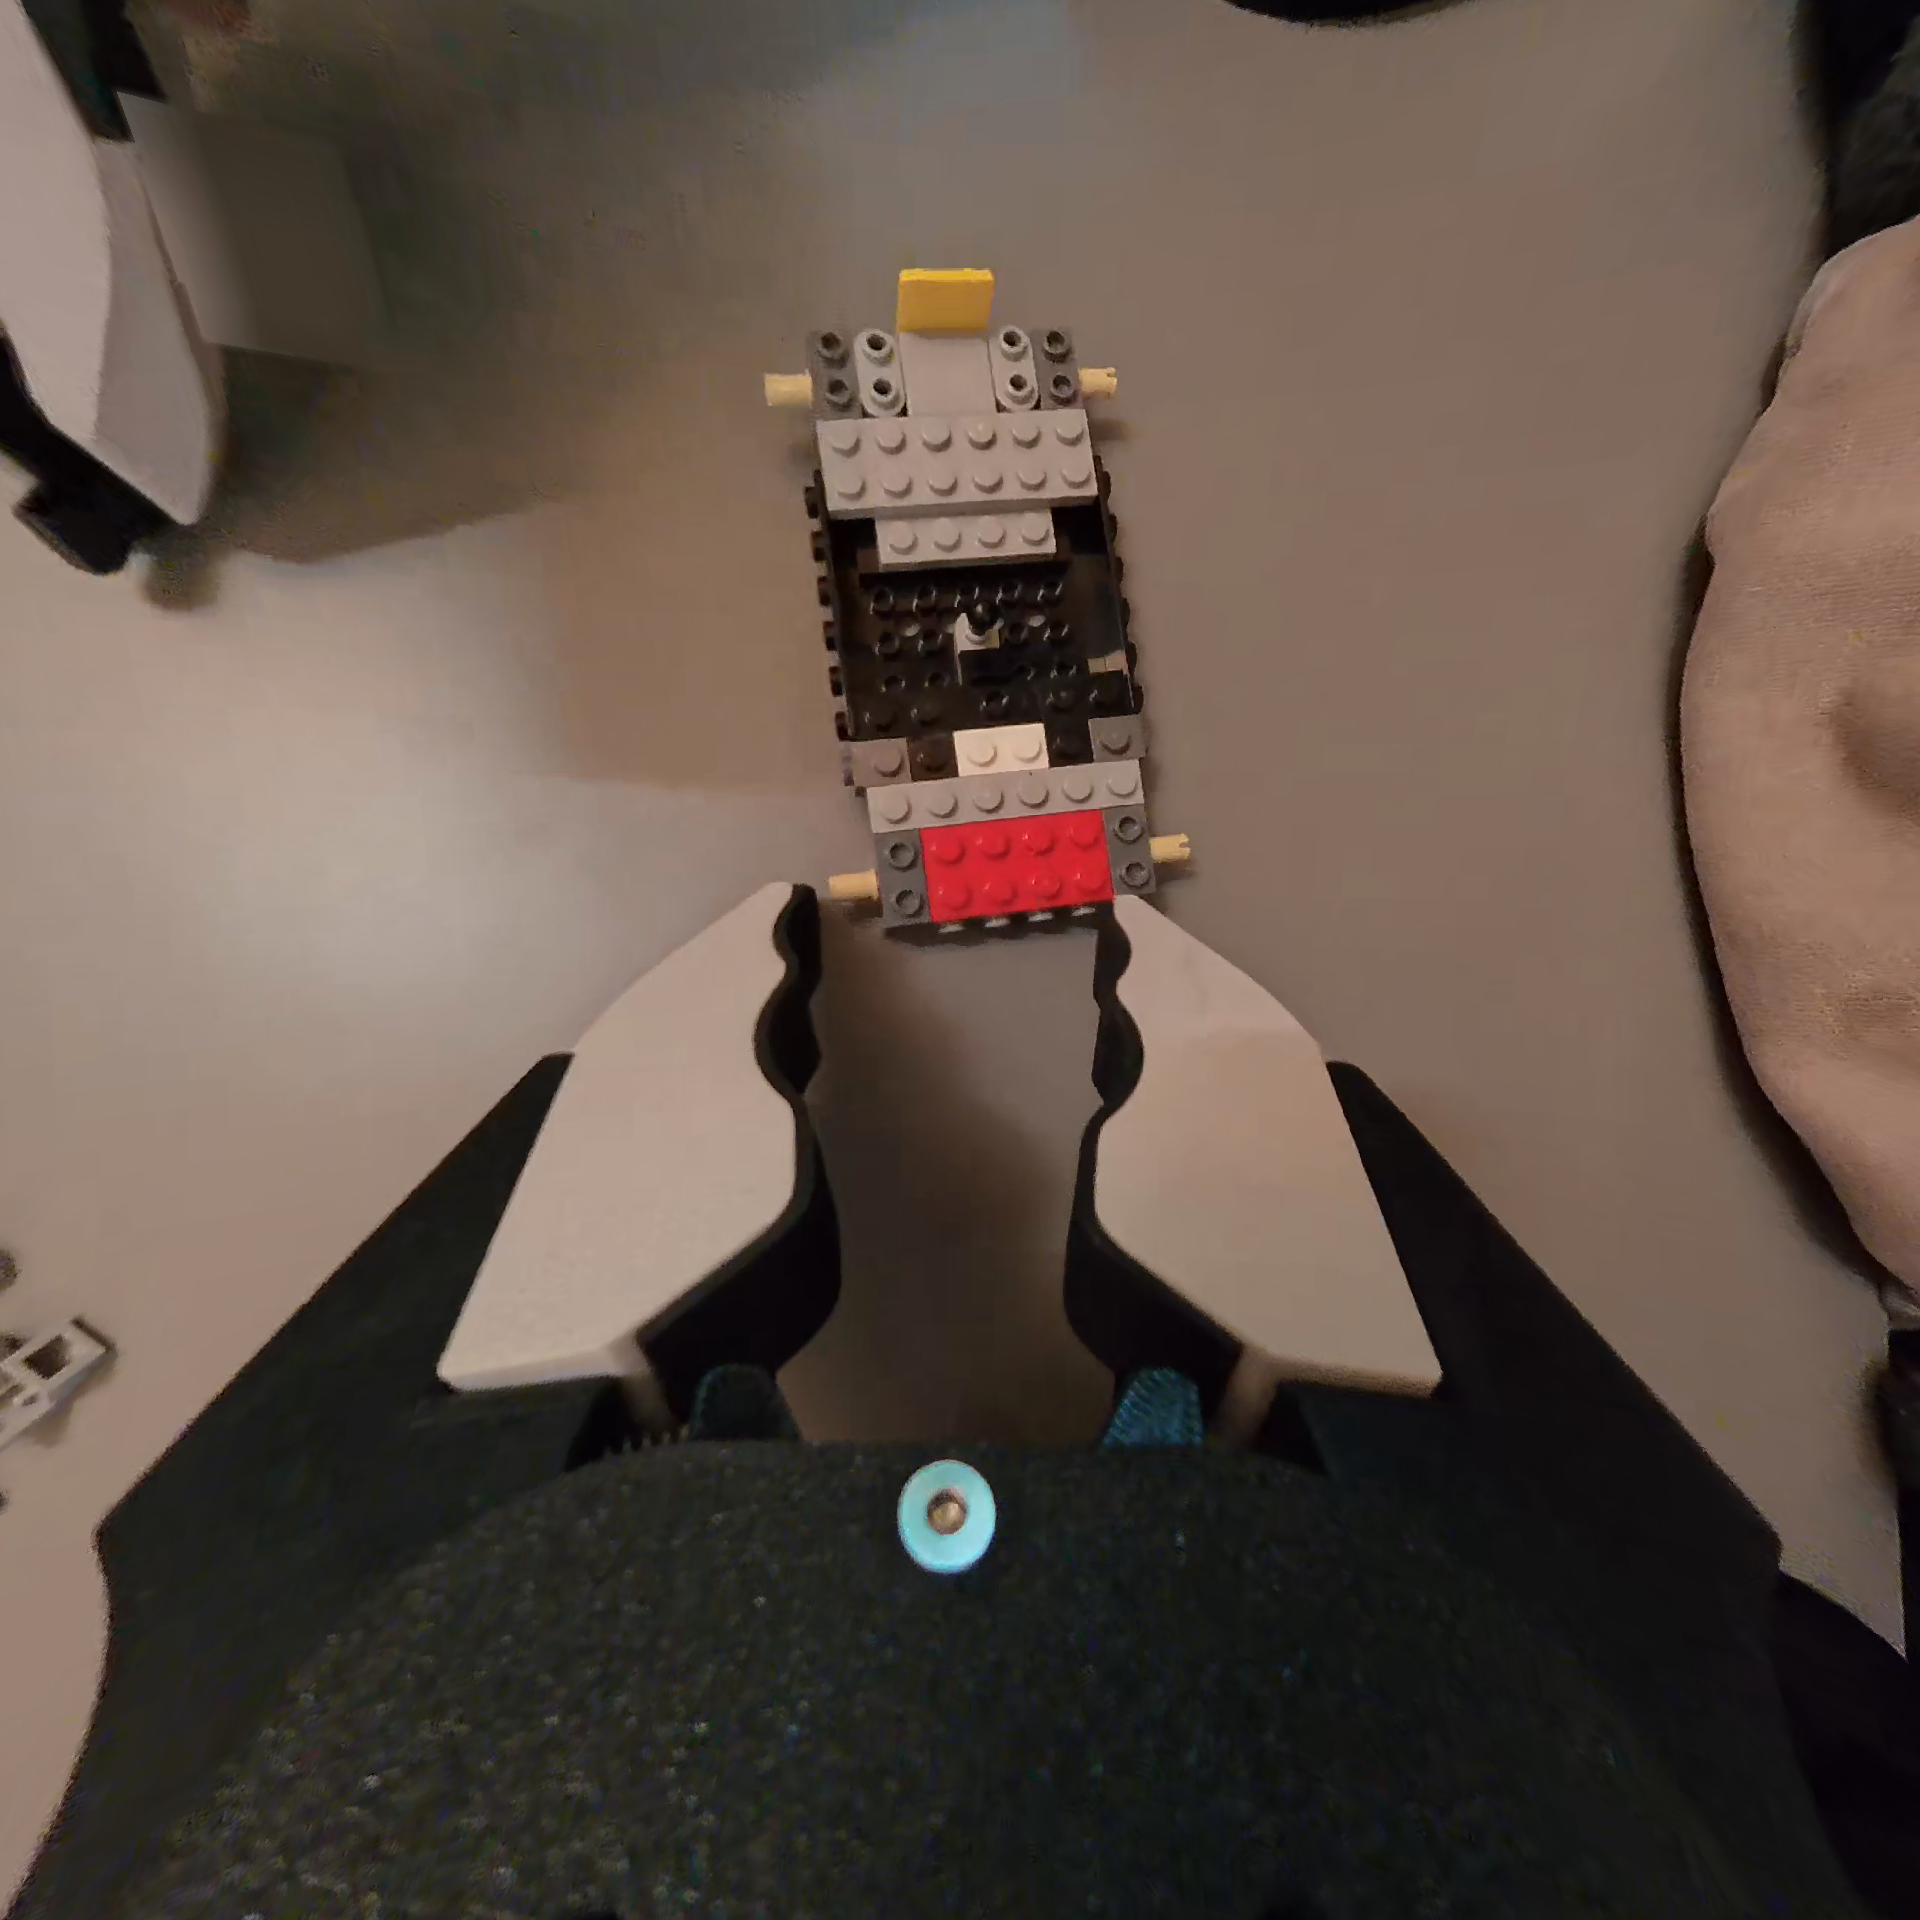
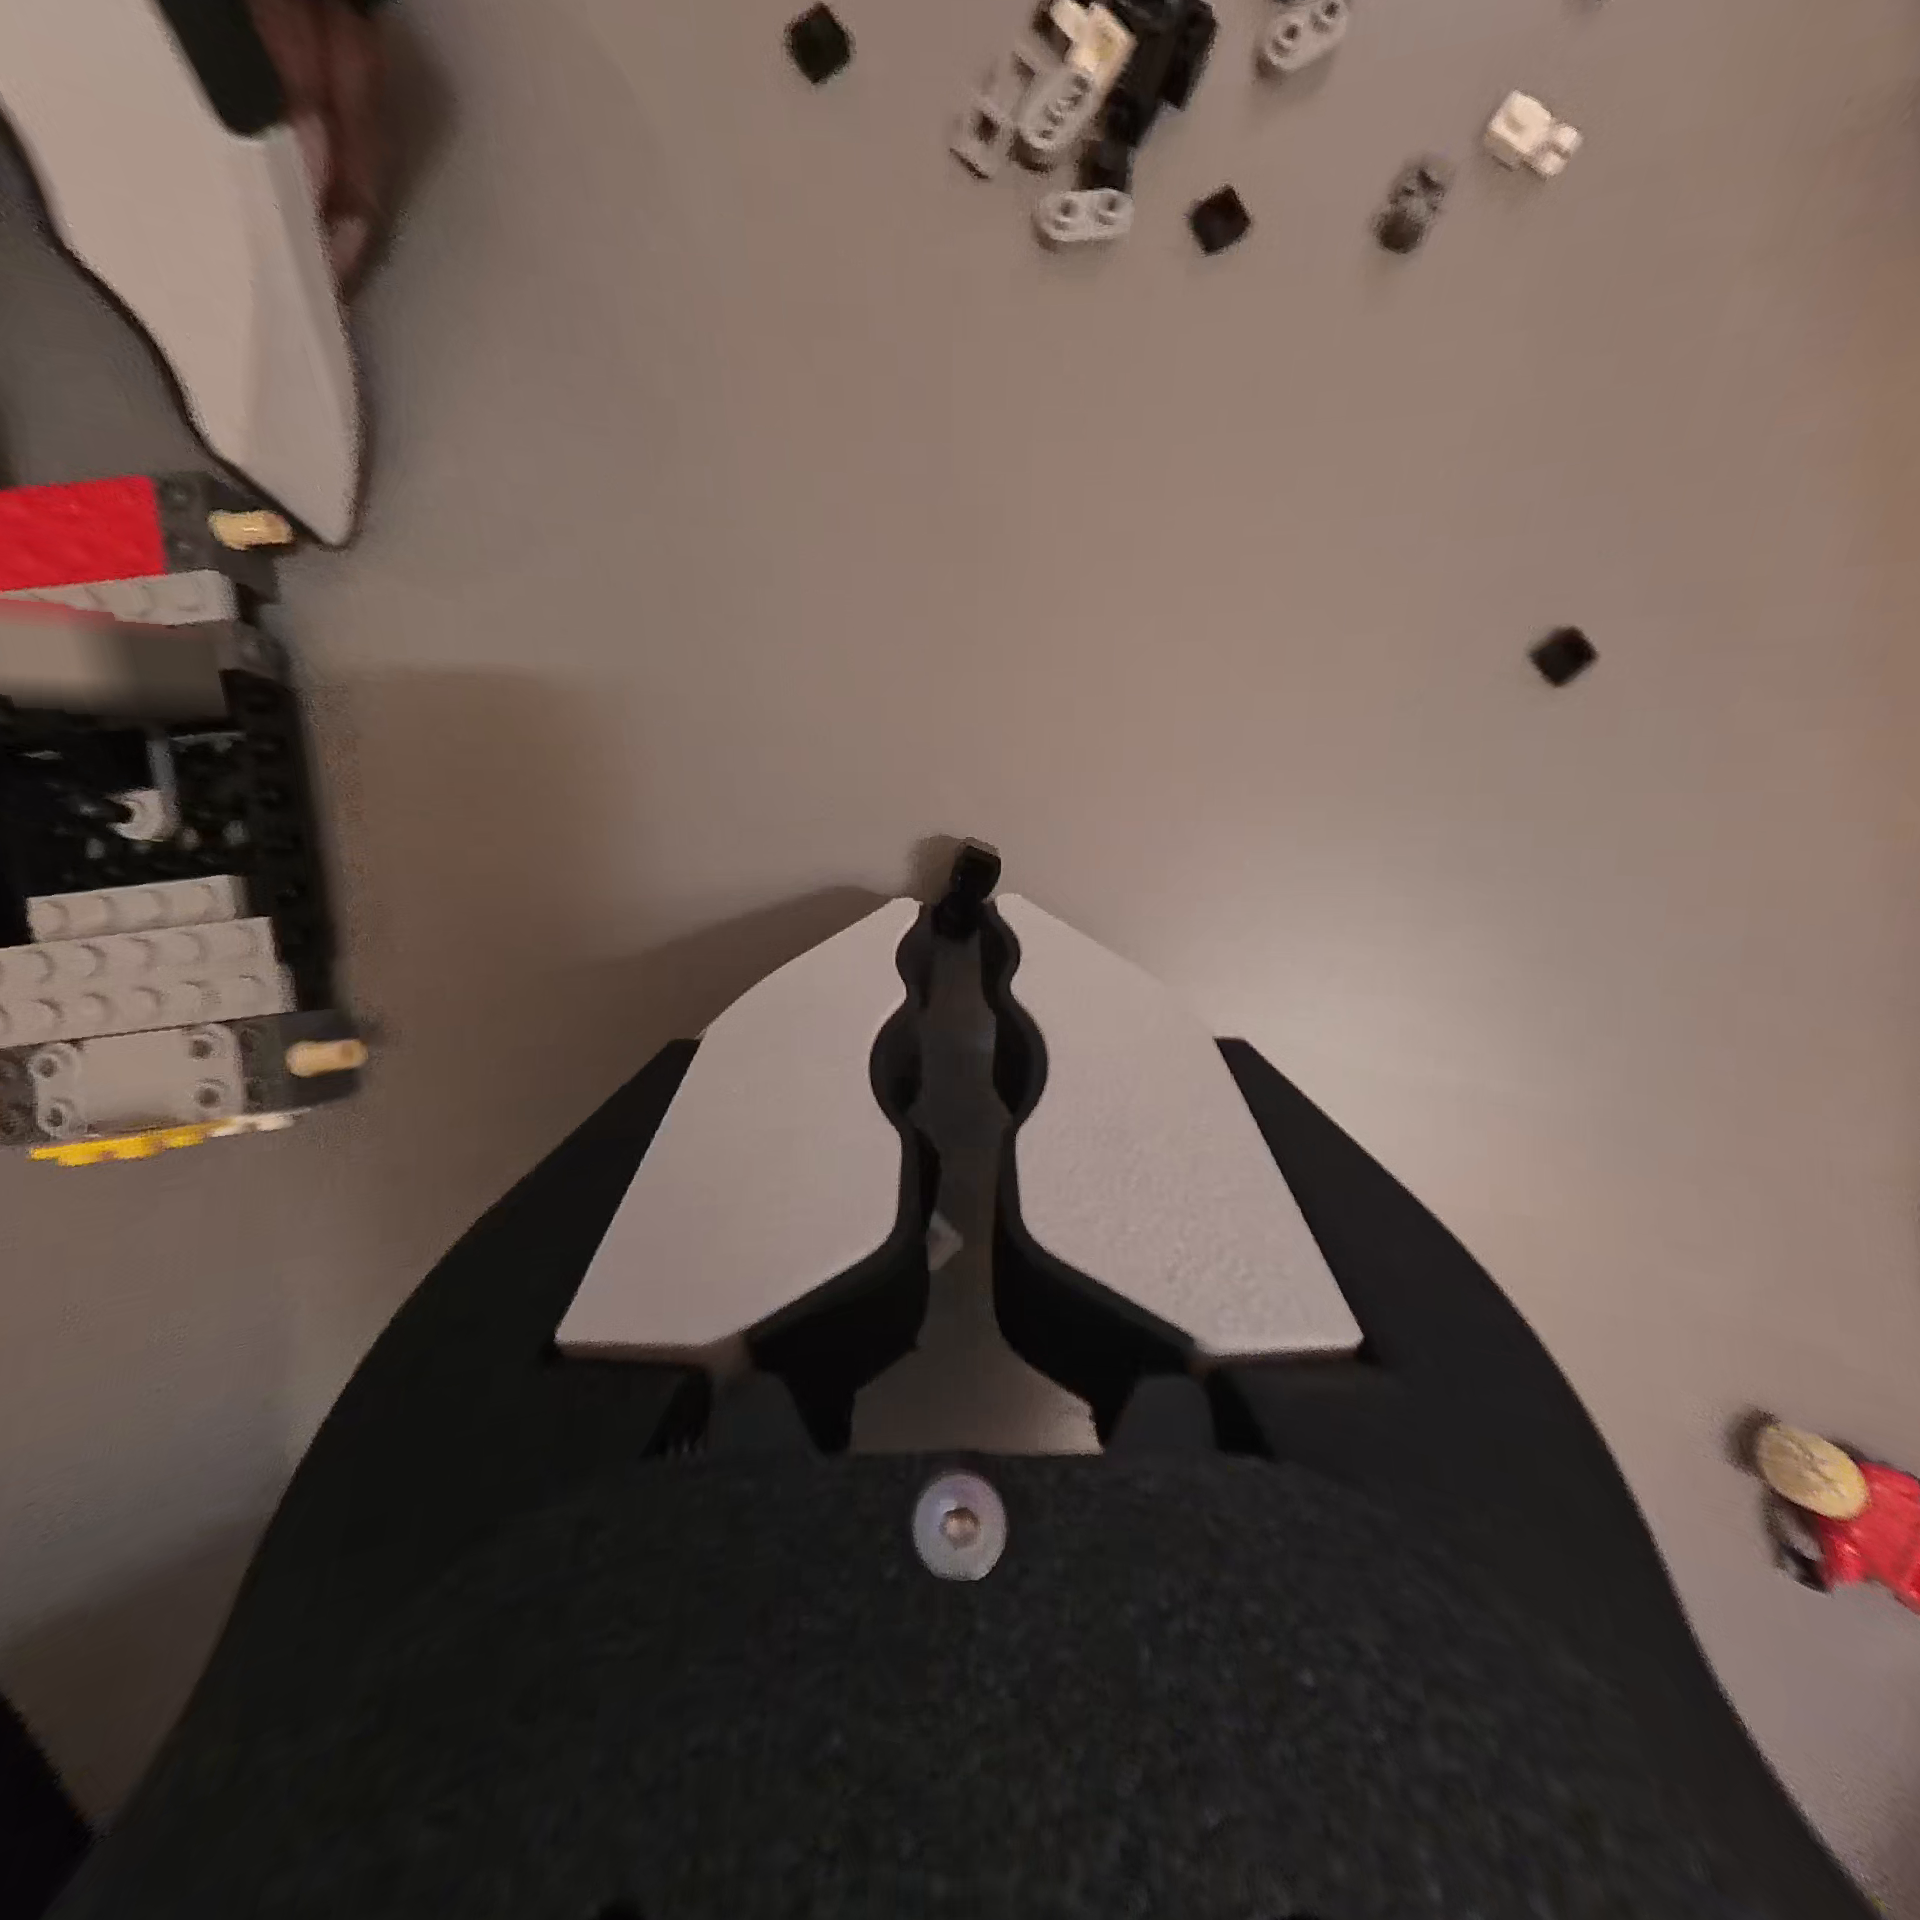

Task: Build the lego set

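Our left gripper [image 1: 954, 914] stands released, its white fingertips [image 1: 774, 914] spread just short of the red-brick end of the partly built grey, black and red lego car chassis [image 1: 977, 634]. One tip sits beside a tan axle pin [image 1: 850, 886]. The chassis lies flat on the plain grey tabletop [image 1: 416, 779], its long axis running straight away from us, yellow tile [image 1: 944, 298] at the far end. Bare table lies on both sides.

Our right gripper [image 2: 961, 909] is clenched on a small black lego piece [image 2: 966, 878], well clear of the chassis [image 2: 156, 810] to its left. Loose grey, white and black lego parts [image 2: 1091, 114] lie scattered far ahead.
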A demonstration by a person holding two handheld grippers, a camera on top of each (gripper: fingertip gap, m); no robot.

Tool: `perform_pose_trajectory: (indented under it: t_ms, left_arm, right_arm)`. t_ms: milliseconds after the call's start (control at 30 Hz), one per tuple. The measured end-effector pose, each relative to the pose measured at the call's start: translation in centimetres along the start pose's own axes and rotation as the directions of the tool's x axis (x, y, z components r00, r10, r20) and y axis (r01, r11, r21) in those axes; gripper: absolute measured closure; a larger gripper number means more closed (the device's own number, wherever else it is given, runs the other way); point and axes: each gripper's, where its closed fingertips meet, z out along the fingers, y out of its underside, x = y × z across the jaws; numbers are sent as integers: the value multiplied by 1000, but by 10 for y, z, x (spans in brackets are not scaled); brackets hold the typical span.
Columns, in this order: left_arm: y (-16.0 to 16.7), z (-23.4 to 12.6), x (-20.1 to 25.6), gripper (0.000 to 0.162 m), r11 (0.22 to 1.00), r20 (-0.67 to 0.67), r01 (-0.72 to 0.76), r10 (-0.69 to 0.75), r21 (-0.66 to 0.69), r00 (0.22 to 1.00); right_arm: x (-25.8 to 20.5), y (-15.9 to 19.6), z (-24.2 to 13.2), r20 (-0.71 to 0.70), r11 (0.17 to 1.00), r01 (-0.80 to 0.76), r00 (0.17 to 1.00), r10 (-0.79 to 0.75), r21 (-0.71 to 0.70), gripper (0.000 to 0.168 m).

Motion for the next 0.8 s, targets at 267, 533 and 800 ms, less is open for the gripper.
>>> perform_pose_trajectory:
  t_ms: [267, 533, 800]
  left_arm:
    - [-4, 3, -6, 112, 1000, 32, -7, 7, 18, 999]
    - [-9, -9, -28, 116, 997, 146, 9, -20, 77, 989]
    - [-13, -10, -8, 97, 994, 43, -17, 12, 112, 999]
  right_arm:
    - [-50, -9, 3, -9, 999, 16, 1000, -15, 40, 147]
    - [-40, 20, -44, -109, 968, -163, 977, 186, 193, 147]
    - [-119, 18, -47, -29, 945, -164, 983, 179, 283, 115]
